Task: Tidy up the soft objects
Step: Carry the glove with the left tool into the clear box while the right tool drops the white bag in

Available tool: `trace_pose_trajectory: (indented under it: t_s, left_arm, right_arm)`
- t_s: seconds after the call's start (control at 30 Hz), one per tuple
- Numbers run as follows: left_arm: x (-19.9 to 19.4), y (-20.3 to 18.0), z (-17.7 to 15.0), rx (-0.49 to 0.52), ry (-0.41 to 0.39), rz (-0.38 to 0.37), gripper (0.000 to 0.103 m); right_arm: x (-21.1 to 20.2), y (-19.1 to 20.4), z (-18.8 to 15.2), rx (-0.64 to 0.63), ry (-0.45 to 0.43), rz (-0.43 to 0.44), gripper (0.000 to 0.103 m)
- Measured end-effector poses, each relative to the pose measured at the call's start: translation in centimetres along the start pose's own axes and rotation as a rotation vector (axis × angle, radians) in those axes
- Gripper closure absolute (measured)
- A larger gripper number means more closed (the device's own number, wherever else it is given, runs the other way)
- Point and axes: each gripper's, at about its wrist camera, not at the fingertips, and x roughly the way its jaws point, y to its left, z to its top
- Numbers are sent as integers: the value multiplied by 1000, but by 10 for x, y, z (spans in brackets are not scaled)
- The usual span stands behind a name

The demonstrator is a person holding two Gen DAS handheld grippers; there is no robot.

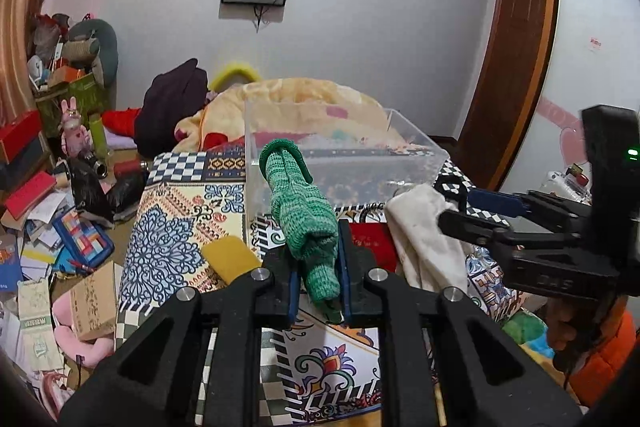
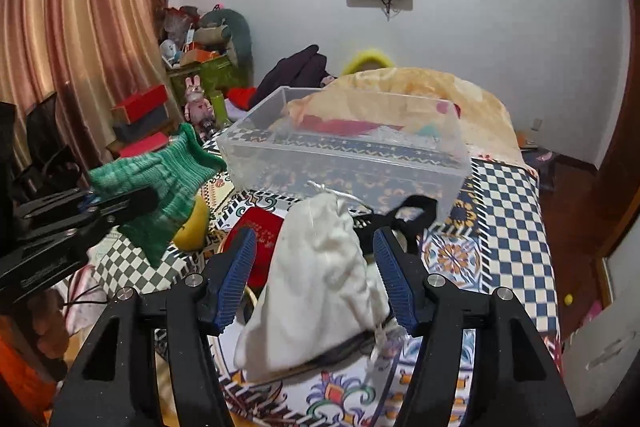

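My left gripper (image 1: pixel 319 269) is shut on a green knitted sock (image 1: pixel 298 203) and holds it up in front of a clear plastic bin (image 1: pixel 344 163). The sock also shows at the left of the right wrist view (image 2: pixel 168 183), clamped in the left gripper (image 2: pixel 116 205). My right gripper (image 2: pixel 314 281) is open, its blue pads on either side of a white cloth pouch (image 2: pixel 316 287) lying on the patterned bedspread (image 2: pixel 508 211). The pouch also shows in the left wrist view (image 1: pixel 424 231), with the right gripper (image 1: pixel 464 211) at it. The bin (image 2: pixel 348 155) looks empty.
A red pouch (image 2: pixel 256 247), a yellow soft item (image 2: pixel 192 227) and a black strap (image 2: pixel 412 215) lie on the bedspread near the white pouch. A rumpled yellow blanket (image 2: pixel 420 87) lies behind the bin. Boxes, books and plush toys (image 1: pixel 76 131) crowd the floor at left.
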Motion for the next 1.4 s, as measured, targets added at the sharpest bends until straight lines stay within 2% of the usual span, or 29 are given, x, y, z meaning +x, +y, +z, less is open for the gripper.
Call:
trace_pose_trajectory:
  t_s: [0.13, 0.2, 0.37, 0.67, 0.77, 0.93, 1.0, 1.2, 1.4]
  left_arm:
    - [-3, 3, 4, -3, -10, 2, 88]
    - [-4, 4, 5, -7, -13, 1, 88]
    - [0, 6, 10, -7, -17, 6, 88]
    - [7, 5, 38, 9, -66, 13, 88]
    - [10, 4, 48, 11, -85, 6, 88]
    - [17, 2, 71, 12, -120, -7, 88]
    - [23, 2, 79, 12, -122, -16, 88]
    - [49, 3, 97, 23, -102, -11, 88]
    - [88, 14, 106, -22, -33, -55, 88]
  right_arm:
    - [23, 0, 1, -19, 55, -17, 49]
    - [33, -2, -2, -27, 87, -16, 80]
    - [29, -4, -5, -25, 69, 0, 90]
    - [-16, -1, 19, -15, -83, 17, 92]
    - [-23, -9, 37, 18, -139, 17, 92]
    - [-25, -23, 63, 53, -209, -27, 92]
    - [-22, -27, 74, 57, -233, -76, 92]
    - [0, -38, 94, 81, -250, -152, 91]
    - [29, -43, 102, 86, -219, -186, 91]
